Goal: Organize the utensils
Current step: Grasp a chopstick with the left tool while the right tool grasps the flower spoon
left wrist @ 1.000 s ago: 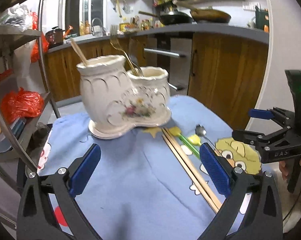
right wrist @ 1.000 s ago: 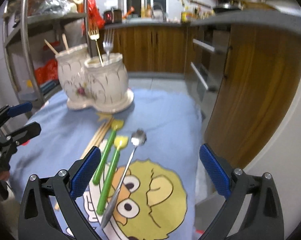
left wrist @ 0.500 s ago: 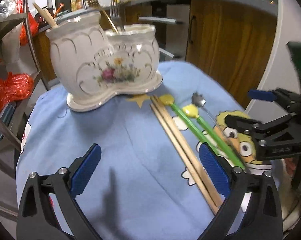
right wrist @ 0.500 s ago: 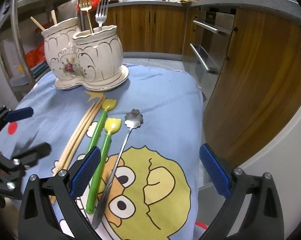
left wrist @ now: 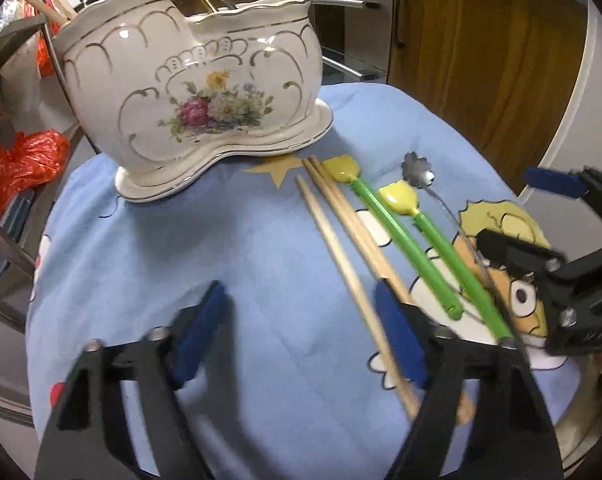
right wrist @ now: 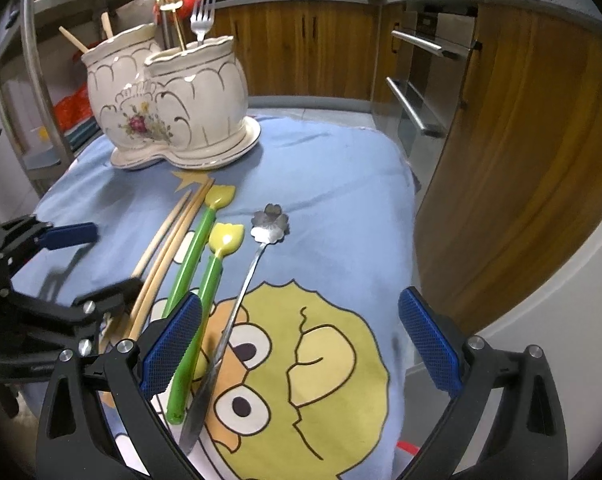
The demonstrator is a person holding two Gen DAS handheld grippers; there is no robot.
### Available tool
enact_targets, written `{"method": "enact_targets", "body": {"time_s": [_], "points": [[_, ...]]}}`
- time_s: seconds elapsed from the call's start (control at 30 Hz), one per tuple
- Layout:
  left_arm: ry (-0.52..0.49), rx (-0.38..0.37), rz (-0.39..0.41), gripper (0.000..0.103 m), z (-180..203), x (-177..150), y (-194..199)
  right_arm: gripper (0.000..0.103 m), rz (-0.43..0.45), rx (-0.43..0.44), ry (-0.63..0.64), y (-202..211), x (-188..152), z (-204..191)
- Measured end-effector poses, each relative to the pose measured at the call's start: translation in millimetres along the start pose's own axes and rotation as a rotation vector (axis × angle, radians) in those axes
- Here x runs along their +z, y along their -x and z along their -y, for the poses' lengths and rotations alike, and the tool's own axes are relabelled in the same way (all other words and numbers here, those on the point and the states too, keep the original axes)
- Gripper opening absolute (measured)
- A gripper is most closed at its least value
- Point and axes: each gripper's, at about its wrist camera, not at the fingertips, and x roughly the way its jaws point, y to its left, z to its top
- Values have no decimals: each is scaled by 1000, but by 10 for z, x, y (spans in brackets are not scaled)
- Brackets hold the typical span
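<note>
1. Utensils are laid on a blue cartoon cloth (right wrist: 333,184): wooden chopsticks (left wrist: 341,256), 2 green-handled yellow spoons (right wrist: 205,276) and a flower-bowled metal spoon (right wrist: 269,220).
2. A white floral ceramic holder (left wrist: 193,92) is seen beyond them, with forks (right wrist: 201,12) in its right compartment.
3. The left gripper (left wrist: 301,336) is held spread over the chopsticks.
4. The right gripper (right wrist: 301,344) is held spread above the metal spoon's handle; nothing is gripped.

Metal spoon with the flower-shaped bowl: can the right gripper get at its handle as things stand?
Probably yes. The right gripper is open, and the metal spoon lies bare on the cloth beside its left finger. The nearer green spoon crowds that side.
</note>
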Motion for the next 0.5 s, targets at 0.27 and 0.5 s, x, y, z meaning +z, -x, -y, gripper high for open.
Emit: {"method": "enact_targets", "body": {"time_s": [0.27,0.5], "points": [[3,-17,-17,24,-74,24,26,50,-62,61,-15,-159,59,-79],[-55,-32,-18,13,-27,55,59,11,-93,62,62,-174,109,-213]]}}
